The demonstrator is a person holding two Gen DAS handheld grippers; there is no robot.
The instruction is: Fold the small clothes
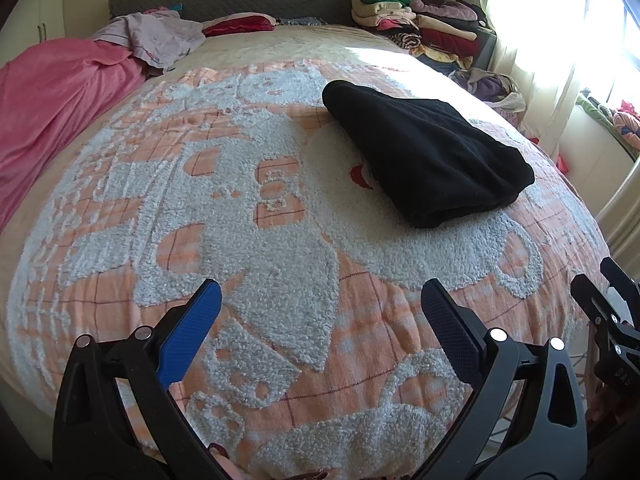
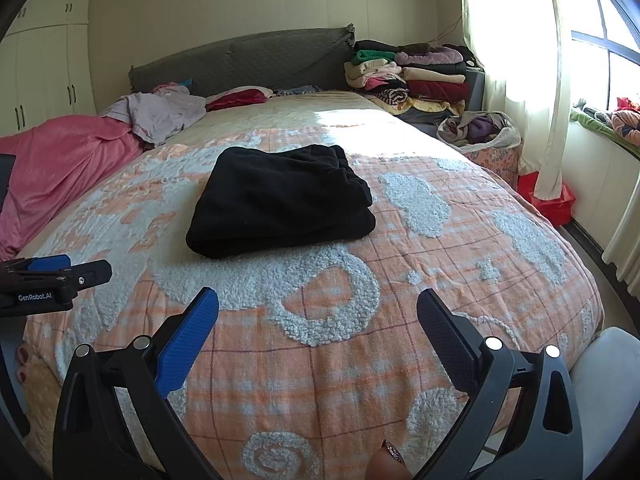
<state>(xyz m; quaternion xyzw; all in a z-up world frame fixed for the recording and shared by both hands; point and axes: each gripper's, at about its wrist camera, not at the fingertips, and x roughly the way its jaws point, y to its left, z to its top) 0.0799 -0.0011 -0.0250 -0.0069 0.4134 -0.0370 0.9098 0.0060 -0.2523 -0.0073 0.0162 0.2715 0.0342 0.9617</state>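
Observation:
A black garment (image 1: 424, 156) (image 2: 280, 204) lies folded into a thick bundle on the orange-and-white bedspread (image 1: 248, 216) (image 2: 400, 256), toward the middle of the bed. My left gripper (image 1: 320, 296) hovers open above the near part of the bedspread, well short of the garment, nothing between its blue fingers. My right gripper (image 2: 318, 302) is open too, empty, in front of the garment and apart from it. The right gripper (image 1: 604, 292) shows at the right edge of the left wrist view; the left gripper (image 2: 56, 276) shows at the left edge of the right wrist view.
A pink blanket (image 1: 52, 96) (image 2: 60, 160) and a lilac cloth (image 1: 156, 36) lie at the bed's far left. Stacked folded clothes (image 1: 420, 20) (image 2: 408, 72) sit by the grey headboard (image 2: 240, 60). A bag of clothes (image 2: 480, 128), a red box (image 2: 552, 200) and curtains stand right.

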